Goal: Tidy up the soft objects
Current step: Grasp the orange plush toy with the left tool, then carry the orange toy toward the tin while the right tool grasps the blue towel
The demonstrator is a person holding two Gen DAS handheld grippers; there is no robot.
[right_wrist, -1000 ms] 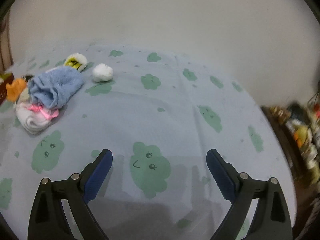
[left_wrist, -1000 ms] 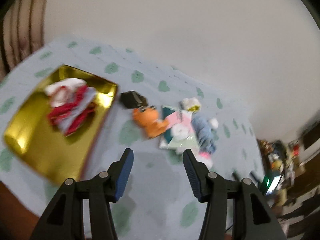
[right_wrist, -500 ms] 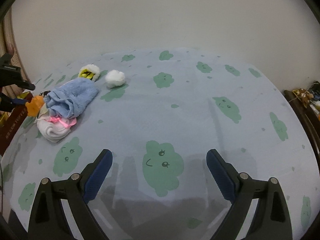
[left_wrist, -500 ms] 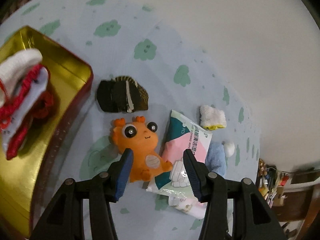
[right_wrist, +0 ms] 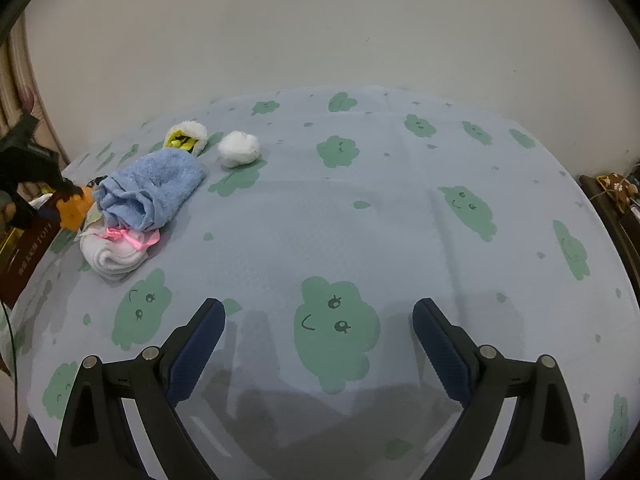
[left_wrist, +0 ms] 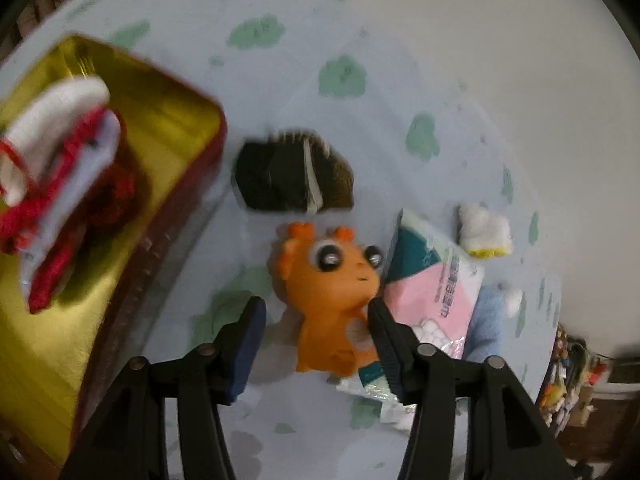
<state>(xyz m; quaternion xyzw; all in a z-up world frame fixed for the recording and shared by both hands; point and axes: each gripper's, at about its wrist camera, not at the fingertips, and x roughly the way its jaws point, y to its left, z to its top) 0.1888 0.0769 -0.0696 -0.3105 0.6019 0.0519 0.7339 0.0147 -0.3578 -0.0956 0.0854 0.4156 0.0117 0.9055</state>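
A table (right_wrist: pixel 400 208) is covered by a pale blue cloth printed with green clouds. At its left edge a gold tin (left_wrist: pixel 152 184) is seen, with red and white soft items (left_wrist: pixel 60 184) laid inside. The left hand-held gripper (left_wrist: pixel 316 320) is spread apart, its fingers set either side of an orange toy (left_wrist: pixel 332 292), seemingly not yet touching it. Beside the toy lie a wipes pack (left_wrist: pixel 436 284) and a dark pouch (left_wrist: pixel 292 180). The right hand-held gripper (right_wrist: pixel 320 320) is held open, nothing between its fingers. A blue towel (right_wrist: pixel 156 188) rests over a white sock (right_wrist: pixel 116 252).

Gold tin (left_wrist: pixel 132 264) blurred, cut off at the frame's left edge
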